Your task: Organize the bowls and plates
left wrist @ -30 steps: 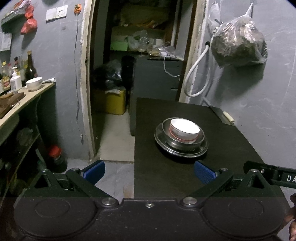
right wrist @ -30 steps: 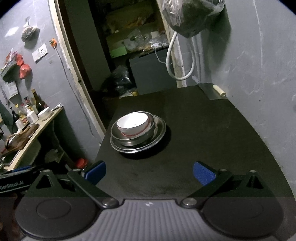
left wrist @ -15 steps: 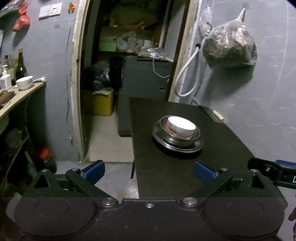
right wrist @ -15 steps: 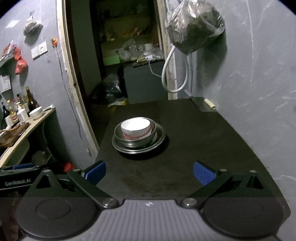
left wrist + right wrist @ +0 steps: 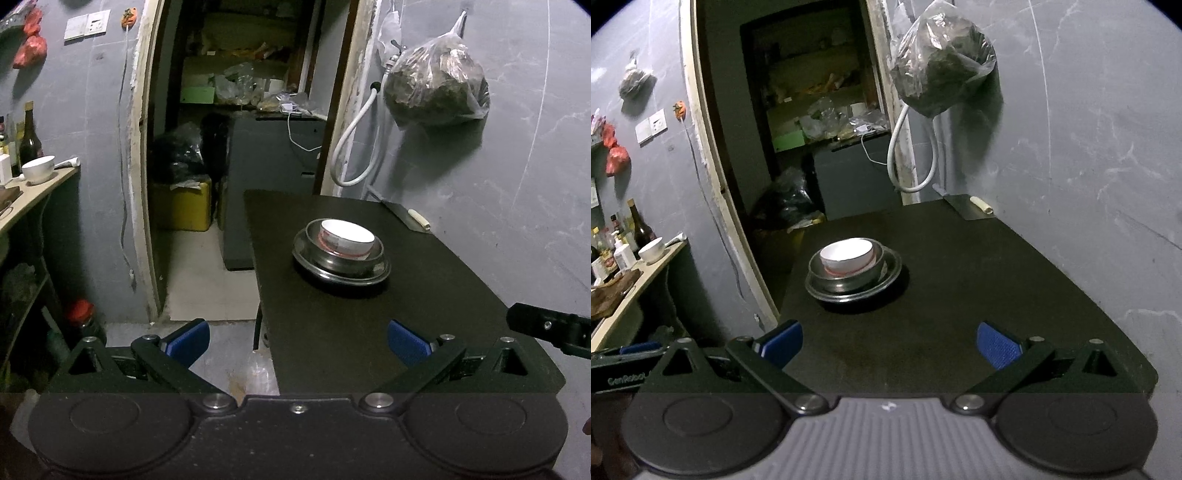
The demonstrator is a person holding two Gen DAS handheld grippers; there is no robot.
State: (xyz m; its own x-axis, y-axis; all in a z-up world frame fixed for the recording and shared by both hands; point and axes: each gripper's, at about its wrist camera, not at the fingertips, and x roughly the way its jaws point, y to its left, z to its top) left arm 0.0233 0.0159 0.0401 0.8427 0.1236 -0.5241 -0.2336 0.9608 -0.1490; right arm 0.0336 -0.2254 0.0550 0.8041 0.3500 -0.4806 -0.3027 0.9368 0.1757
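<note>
A clear plastic bag point(image 5: 436, 86) full of something dark is hanging on the grey wall at the far right, with a white hose point(image 5: 356, 147) looping down just beside it. Through the far doorway, a yellow box point(image 5: 183, 208) is sitting on the floor beside a black bag point(image 5: 177, 151). On the left, a wooden counter point(image 5: 33, 188) is carrying a dark bottle point(image 5: 29, 136).

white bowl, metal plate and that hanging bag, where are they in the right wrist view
white bowl point(image 5: 846, 254), right wrist view, on its white inside.
metal plate point(image 5: 892, 271), right wrist view, on its right rim, beside the metal bowl.
hanging bag point(image 5: 940, 64), right wrist view, on the middle of the plastic.
</note>
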